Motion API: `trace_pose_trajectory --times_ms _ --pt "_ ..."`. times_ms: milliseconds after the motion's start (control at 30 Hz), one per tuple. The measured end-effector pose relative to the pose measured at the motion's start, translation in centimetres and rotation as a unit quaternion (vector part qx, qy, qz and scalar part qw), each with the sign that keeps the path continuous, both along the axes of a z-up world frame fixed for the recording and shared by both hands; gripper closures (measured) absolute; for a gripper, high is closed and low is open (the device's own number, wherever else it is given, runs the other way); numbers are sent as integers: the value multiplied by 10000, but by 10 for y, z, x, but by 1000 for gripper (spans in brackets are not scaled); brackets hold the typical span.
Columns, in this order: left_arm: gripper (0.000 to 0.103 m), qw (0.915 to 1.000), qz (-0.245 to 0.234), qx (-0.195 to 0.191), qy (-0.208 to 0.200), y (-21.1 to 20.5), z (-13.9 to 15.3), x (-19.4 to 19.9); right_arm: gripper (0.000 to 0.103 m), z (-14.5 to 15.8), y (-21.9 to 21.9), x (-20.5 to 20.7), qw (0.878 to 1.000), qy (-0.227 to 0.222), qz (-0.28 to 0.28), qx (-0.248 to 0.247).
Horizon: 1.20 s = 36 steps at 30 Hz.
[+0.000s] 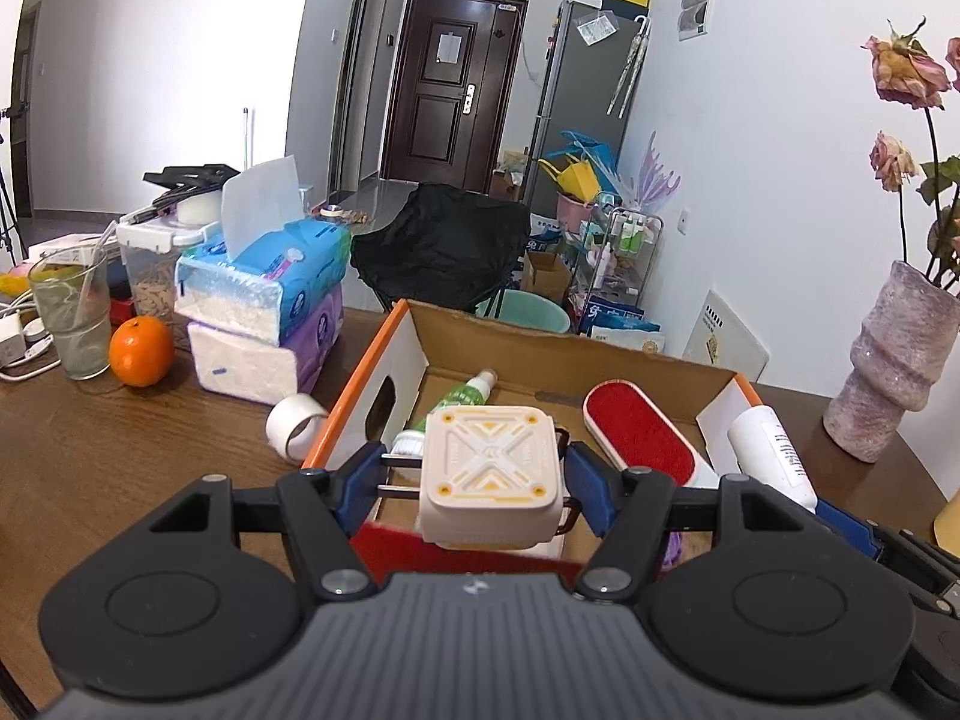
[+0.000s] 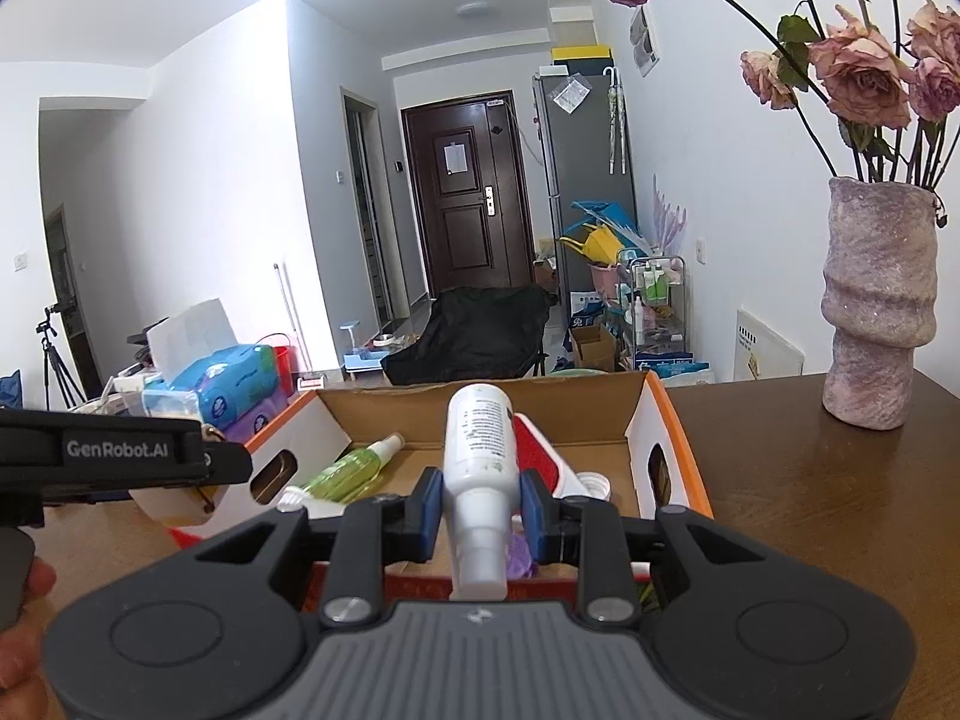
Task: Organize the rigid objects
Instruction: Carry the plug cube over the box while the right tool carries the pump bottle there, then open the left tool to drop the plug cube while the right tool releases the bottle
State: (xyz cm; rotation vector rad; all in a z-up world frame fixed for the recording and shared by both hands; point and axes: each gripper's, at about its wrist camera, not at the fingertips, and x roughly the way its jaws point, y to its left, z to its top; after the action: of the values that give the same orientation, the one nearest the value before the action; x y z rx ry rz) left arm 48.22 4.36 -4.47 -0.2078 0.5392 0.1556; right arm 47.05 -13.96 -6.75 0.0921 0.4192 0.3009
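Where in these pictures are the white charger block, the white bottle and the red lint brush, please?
white charger block (image 1: 492, 468): left wrist view, on its patterned top face.
white bottle (image 2: 480, 438): right wrist view, on its labelled body.
red lint brush (image 1: 639, 433): left wrist view, on its red pad.

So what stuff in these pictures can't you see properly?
- Box floor, near end: left wrist view, hidden behind the charger and left gripper.
- Purple thing: right wrist view, mostly hidden by the white bottle and right gripper.
- Bottle label print: too small to read.
- Green spray bottle: lower part hidden by the charger.
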Motion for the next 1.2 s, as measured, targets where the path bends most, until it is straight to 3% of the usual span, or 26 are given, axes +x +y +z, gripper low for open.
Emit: trace_pose_trajectory --times_ms 733,1200 --pt "36 10000 -27 69 20 1 -5 68 76 -6 5 71 10000 6 -66 -74" --pt "36 9996 22 234 181 2 -24 110 76 -18 16 112 9994 185 -87 -261"
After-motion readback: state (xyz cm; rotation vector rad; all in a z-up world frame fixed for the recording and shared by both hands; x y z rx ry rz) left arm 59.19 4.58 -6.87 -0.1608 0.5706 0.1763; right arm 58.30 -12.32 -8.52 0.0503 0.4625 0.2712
